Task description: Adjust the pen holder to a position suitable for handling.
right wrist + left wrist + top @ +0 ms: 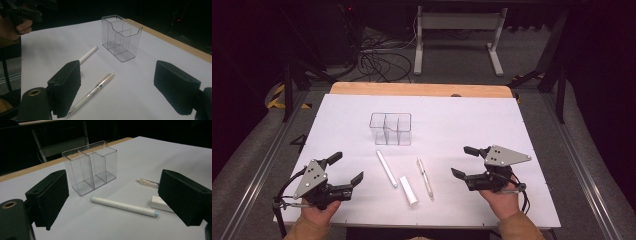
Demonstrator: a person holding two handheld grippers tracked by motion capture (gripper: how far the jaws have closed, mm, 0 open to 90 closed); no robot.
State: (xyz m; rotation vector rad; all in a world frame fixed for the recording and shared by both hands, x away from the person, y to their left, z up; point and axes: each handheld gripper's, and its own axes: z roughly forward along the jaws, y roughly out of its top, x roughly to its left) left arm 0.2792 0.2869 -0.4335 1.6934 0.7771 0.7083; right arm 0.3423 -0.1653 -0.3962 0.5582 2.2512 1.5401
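No lettering to read anywhere here. There's faint grey print along the barrel of the white marker (124, 206), lying just in front of the clear organizer (90, 167), but it's too small and blurred to make out.

in the left gripper view, the right jaw hid the far end of the clear pen (147, 182) and most of the white eraser (160, 203). in the right gripper view, the left jaw covered the tip end of the clear pen (96, 92) and the near end of the white marker (88, 55), and the picture's top edge cut off the left gripper (20, 11). print on both pens was too small to read.
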